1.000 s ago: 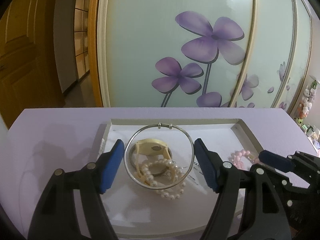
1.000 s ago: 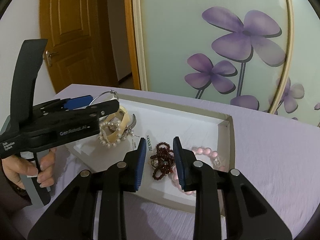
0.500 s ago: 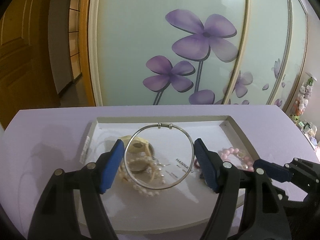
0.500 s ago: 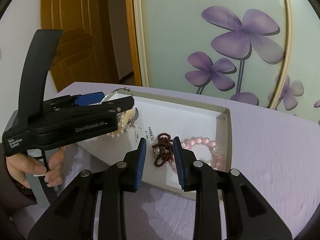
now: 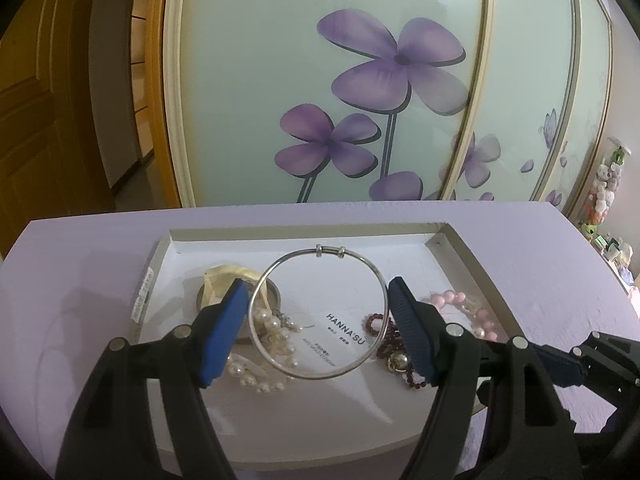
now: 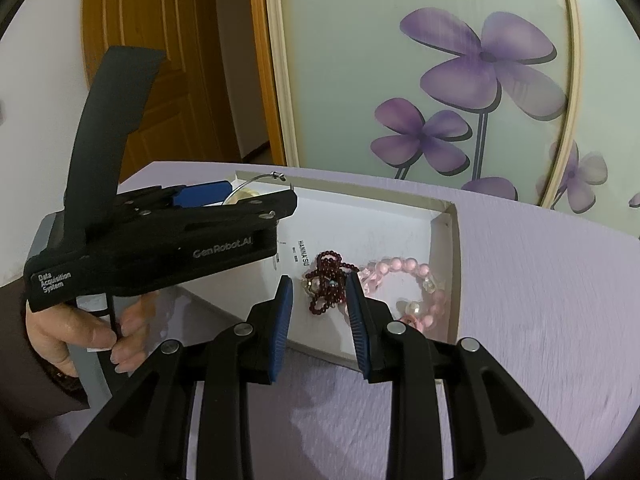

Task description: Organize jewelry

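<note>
The left tool (image 5: 316, 330) holds a silver bangle (image 5: 319, 312) across its width, one blue pad against each side of the ring, at the centre of the left wrist view above a shallow white tray (image 5: 452, 244) on the lavender desk (image 5: 540, 248). Seen through and around the ring, in the tray's left part, lie a pearl bracelet (image 5: 264, 360) and a cream watch (image 5: 224, 280). A dark red bead bracelet (image 5: 380, 326) and a pink bead bracelet (image 5: 468, 308) lie toward the right of the tray.

In the right wrist view, the right tool (image 6: 318, 320) stands narrow with nothing between its pads, low over the tray's near edge, the dark red beads showing in the gap beyond. A hand (image 6: 76, 332) at lower left grips the left tool's handle.
</note>
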Tool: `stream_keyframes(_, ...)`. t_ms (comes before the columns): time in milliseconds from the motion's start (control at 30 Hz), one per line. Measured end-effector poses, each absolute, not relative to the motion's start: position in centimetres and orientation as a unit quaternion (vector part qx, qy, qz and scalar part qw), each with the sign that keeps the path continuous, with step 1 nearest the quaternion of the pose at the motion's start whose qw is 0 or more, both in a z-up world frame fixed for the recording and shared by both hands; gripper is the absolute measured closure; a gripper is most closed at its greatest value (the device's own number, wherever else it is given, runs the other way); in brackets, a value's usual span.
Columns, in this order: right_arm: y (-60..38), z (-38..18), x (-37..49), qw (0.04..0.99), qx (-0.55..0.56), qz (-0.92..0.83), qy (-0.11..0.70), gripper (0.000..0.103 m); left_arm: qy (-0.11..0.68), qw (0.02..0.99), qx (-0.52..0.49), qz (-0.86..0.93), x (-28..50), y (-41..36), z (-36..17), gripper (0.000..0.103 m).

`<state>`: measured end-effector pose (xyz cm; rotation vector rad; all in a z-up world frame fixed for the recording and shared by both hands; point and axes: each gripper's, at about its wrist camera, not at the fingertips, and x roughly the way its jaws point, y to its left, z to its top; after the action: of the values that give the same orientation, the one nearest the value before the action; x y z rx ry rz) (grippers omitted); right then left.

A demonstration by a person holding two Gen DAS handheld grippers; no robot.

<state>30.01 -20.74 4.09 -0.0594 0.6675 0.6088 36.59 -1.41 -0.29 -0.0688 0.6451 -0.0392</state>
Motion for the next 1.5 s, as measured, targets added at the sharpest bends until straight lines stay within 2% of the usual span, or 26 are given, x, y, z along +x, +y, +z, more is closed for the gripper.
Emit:
stream_keyframes(533, -21.5, 3.4, 29.5, 0.900, -0.023, 0.285, 0.329, 0.073, 0.327, 0.944, -0.025, -0.035, 37.5, -3.6, -0.7, 0.030)
stream_keyframes(633, -21.5, 3.5, 29.5, 0.900, -0.023, 0.285, 0.328, 0.073, 0.326, 0.944, -0.028, -0.031, 37.5, -3.4, -0.7, 0.024)
stream_keyframes(767, -21.5, 3.5, 29.5, 0.900, -0.024, 0.285, 0.328, 0.071, 0.320, 0.947, -0.032, -0.029, 37.3, -3.1, -0.2, 0.021)
stream_keyframes(867, -21.5, 3.5, 29.4, 0.901, -0.024, 0.284, 0.326, 0.065, 0.319, 0.947, -0.031, -0.029, 37.3, -3.1, -0.1, 0.021)
stream_keyframes(1000, -21.6, 3.6, 29.3, 0.901, -0.024, 0.285, 0.326, 0.065, 0.318, 0.947, -0.031, -0.026, 37.0, -2.7, 0.0, 0.019)
stream_keyframes(1200, -22.0, 3.8, 28.7, 0.903, -0.021, 0.284, 0.322, 0.055, 0.301, 0.953, -0.041, -0.009, 35.0, -0.5, 1.3, 0.012)
stream_keyframes(1400, -22.5, 4.3, 27.9, 0.906, -0.011, 0.283, 0.315, 0.031, 0.274, 0.961, -0.033, 0.020, 31.4, 1.6, 2.9, 0.002)
stream_keyframes(1467, -22.7, 4.5, 27.5, 0.908, -0.004, 0.281, 0.311, 0.020, 0.267, 0.963, -0.032, 0.029, 29.9, 2.3, 3.1, 0.002)
stream_keyframes(1500, -22.7, 4.6, 27.3, 0.908, -0.003, 0.281, 0.310, 0.018, 0.264, 0.963, -0.035, 0.031, 29.0, 2.7, 3.3, 0.002)
